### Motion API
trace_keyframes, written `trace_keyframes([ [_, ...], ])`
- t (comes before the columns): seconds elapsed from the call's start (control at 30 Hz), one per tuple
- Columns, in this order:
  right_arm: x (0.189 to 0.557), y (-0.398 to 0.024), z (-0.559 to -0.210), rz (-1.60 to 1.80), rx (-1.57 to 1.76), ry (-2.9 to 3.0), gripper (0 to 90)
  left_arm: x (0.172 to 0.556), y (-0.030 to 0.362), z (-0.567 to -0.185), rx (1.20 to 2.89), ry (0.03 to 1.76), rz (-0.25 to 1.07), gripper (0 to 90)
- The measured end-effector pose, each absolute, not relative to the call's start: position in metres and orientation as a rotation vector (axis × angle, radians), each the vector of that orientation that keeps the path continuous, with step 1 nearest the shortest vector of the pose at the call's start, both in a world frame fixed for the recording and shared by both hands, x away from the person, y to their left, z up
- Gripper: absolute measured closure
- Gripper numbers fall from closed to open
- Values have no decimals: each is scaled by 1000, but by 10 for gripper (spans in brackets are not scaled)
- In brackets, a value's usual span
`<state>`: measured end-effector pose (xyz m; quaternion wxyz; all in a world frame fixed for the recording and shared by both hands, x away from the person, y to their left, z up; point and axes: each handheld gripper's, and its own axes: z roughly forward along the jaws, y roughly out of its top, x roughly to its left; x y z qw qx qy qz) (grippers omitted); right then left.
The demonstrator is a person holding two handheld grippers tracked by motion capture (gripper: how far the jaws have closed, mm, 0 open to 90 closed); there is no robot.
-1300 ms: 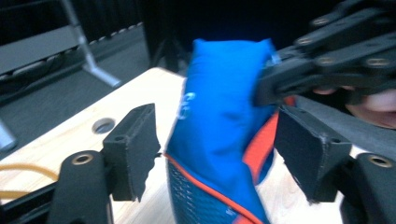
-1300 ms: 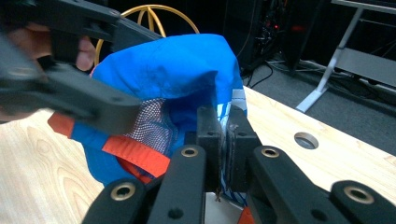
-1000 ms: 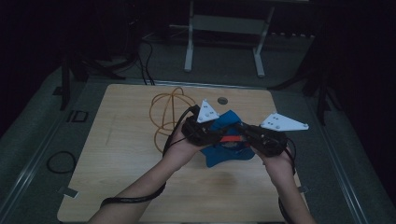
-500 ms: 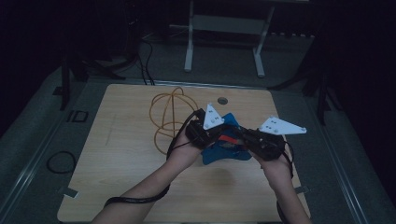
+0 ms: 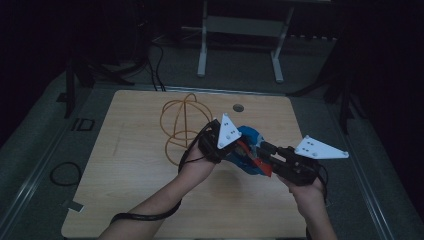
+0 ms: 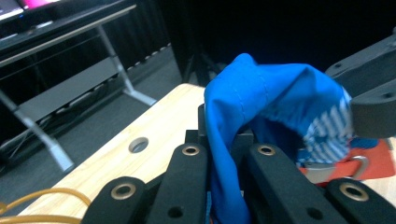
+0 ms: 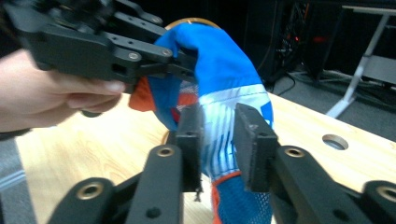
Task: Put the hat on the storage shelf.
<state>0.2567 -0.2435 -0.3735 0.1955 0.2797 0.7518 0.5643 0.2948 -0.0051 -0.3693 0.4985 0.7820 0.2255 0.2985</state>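
Over the table [image 5: 150, 200] the blue garment [image 5: 248, 152] hangs between both hands, the left gripper [image 6: 229, 186] pinching a fold tight. The right gripper [image 7: 218, 144], jaws just opening, straddles the striped part loosely; best to re-clamp before pulling, keeping the cloth taut
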Motion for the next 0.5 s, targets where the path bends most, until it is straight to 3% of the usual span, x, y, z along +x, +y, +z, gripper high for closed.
trace_keyframes([
  [0.17, 240, -256, -366, 1629, 731, 2091, 594, 294, 8, -366, 1825, 487, 697, 889],
  [0.5, 239, -277, -369, 1623, 777, 2055, 603, 291, 33, -370, 1697, 234, 592, 888],
])
